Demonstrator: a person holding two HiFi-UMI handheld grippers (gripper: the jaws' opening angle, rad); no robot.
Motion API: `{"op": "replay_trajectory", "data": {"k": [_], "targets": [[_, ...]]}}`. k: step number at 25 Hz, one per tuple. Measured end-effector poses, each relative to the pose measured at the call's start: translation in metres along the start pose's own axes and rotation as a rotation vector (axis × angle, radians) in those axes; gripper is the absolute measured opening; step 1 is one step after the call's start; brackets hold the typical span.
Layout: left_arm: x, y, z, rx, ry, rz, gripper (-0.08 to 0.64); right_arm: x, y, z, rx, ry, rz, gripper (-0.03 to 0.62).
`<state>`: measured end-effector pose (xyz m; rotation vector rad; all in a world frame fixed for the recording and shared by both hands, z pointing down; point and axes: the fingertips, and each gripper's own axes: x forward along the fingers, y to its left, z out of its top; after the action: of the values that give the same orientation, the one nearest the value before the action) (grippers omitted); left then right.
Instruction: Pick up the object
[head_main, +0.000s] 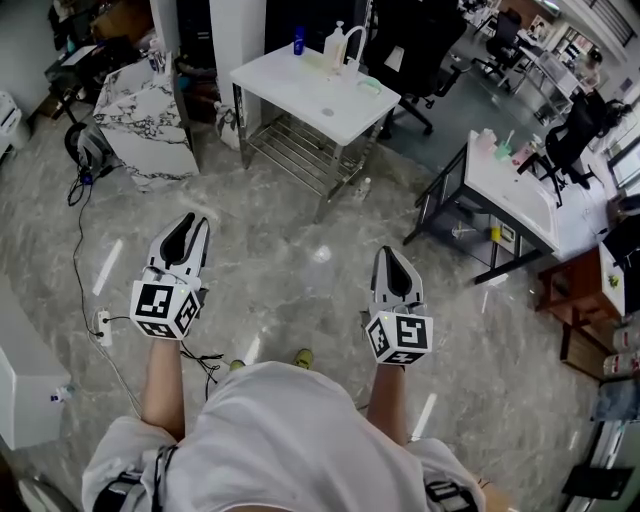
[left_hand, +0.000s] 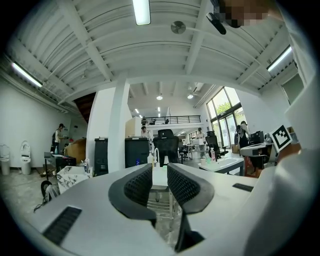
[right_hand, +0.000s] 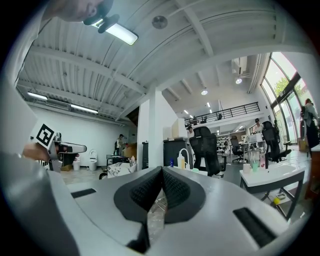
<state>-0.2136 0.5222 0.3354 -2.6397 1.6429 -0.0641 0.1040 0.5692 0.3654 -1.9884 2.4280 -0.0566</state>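
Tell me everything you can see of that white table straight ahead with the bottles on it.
The white table has a flat, smooth rectangular top on thin metal legs, with a wire shelf below it. It stands level on the grey marbled floor, turned at an angle to the head view. Near its far edge stand a blue bottle, a pale pump bottle and a curved white spout; a small green thing lies towards the right end.

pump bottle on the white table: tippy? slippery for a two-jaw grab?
Likely tippy: the pump bottle stands tall and narrow, upright near the white table's far edge. It is probably light plastic, so a push may slide or topple it. Its sides seem smooth, maybe slippery; the fill level can't be read.
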Motion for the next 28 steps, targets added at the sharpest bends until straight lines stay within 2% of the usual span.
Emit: {"op": "replay_trajectory", "data": {"k": [10,14,21,28], "targets": [[0.050,-0.046,-0.007,0.013,0.013,0.053,0.086,0.023,-0.068,-0.012,0.001,0.014,0.082,0.006],[0.061,-0.051,-0.014,0.027,0.039,0.063,0.086,0.037,-0.079,-0.018,0.008,0.011,0.107,0.006],[0.087,-0.028,-0.020,0.009,0.051,0.083,0.086,0.073,-0.079,-0.024,0.014,0.032,0.128,0.006],[0.141,0.019,-0.030,-0.012,0.050,0.034,0.086,0.141,-0.072,-0.020,0.003,0.027,0.091,0.006]]}}
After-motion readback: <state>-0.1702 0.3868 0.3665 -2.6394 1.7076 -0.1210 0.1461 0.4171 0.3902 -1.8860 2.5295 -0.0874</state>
